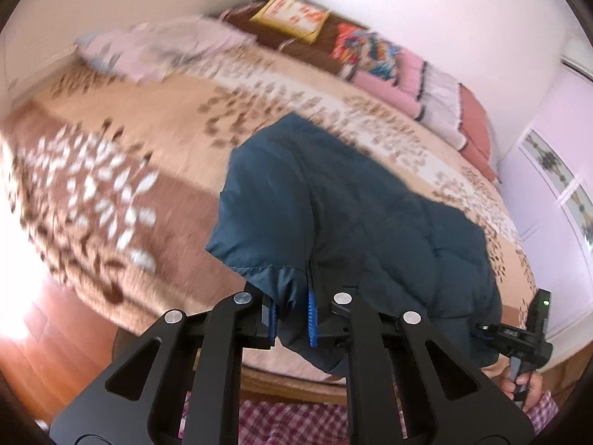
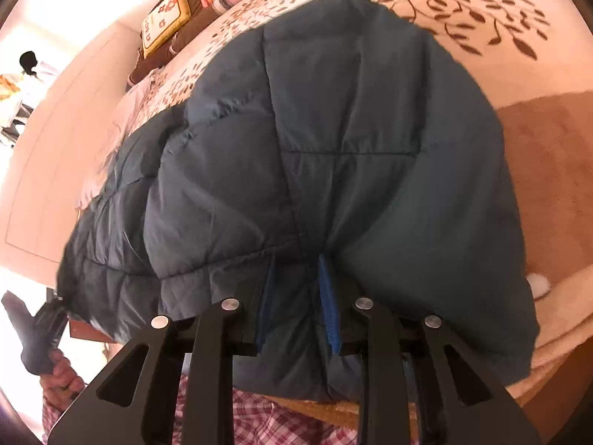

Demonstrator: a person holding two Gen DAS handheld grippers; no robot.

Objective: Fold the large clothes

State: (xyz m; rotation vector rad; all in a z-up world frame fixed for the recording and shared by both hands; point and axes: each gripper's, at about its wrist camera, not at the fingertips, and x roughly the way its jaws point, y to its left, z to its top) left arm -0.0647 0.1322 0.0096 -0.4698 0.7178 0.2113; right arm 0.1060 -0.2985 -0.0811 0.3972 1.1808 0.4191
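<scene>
Left wrist view: left gripper clamped on hem of dark blue quilted padded jacket, lifted above leaf-patterned beige bedspread. Right gripper likewise pinching bunched jacket edge. Risk: slippery, bulky padding sliding out, or uneven pull skewing fold.

Dark teal quilted jacket draped over bed edge (rumpled); hem lifted.

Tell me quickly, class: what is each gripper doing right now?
Left gripper: jaws closed on the blue quilted jacket.
Right gripper: jaws closed on the same jacket.
</scene>
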